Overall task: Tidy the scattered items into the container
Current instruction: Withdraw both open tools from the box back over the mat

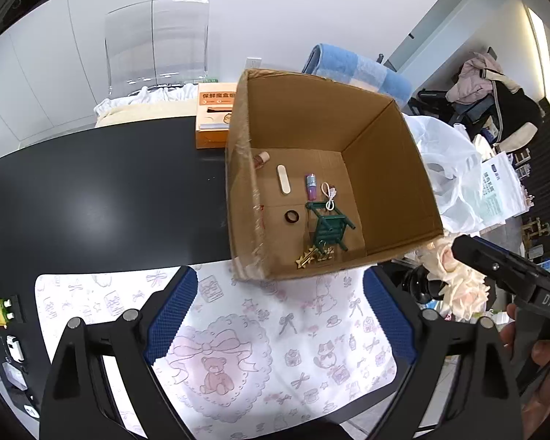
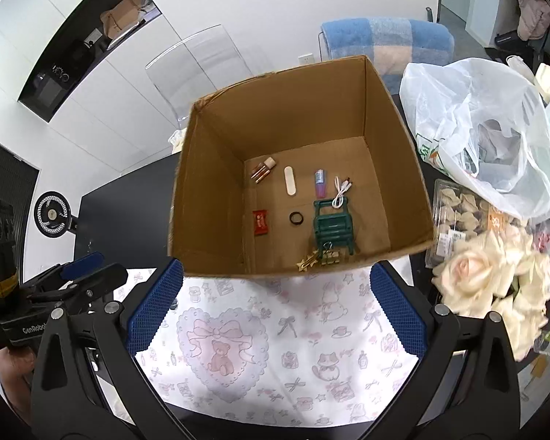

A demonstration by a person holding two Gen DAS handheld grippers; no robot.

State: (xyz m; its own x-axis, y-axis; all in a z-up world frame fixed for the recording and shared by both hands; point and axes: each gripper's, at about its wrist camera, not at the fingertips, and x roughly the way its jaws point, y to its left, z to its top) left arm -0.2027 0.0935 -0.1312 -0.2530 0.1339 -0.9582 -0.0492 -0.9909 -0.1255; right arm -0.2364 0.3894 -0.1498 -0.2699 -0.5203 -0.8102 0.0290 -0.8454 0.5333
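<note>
Cardboard box (image 2: pixel 216 168) sat mid-frame on the black counter (image 1: pixel 102 190), top open, holding a green toy chair (image 2: pixel 333 228), white cable (image 2: pixel 341 191), nail file (image 2: pixel 289 180). Left gripper (image 1: pixel 280 315) and right gripper (image 2: pixel 277 308) both spread apart, empty, over the printed mat (image 2: pixel 275 352).

The toy chair (image 2: pixel 333 229) lies in the box (image 2: pixel 216 183), which stands behind the mat (image 2: pixel 275 348).

Open cardboard box (image 2: pixel 216 198) holds green toy chair (image 2: pixel 333 228), ring (image 2: pixel 296 217), cable (image 2: pixel 341 192).
</note>
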